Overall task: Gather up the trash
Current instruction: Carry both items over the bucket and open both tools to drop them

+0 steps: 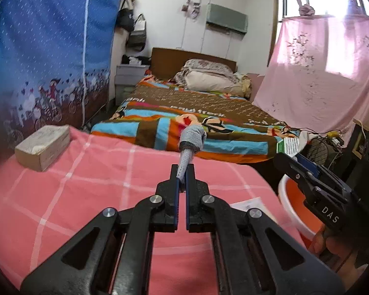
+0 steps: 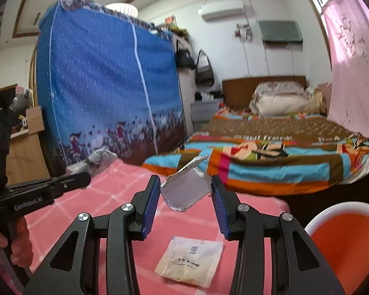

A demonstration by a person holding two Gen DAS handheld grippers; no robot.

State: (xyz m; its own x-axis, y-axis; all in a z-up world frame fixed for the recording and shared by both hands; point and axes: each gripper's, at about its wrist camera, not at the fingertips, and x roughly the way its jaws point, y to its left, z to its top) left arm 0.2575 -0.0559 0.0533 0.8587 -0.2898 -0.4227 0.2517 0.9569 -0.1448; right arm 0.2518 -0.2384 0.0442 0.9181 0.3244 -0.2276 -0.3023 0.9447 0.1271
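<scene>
Torn carton between right gripper's clamped jaws; gray wad in left gripper's.

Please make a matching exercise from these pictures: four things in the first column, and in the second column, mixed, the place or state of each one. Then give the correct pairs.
Things:
1. grey sock
2. torn white paper
3. white packet
4. orange bin

Places or states:
A. lying flat on the pink checked cloth
B. between the right gripper's pads
C. pinched in the left gripper
D. beside the table's right edge

Pairs: 1-C, 2-B, 3-A, 4-D
</scene>
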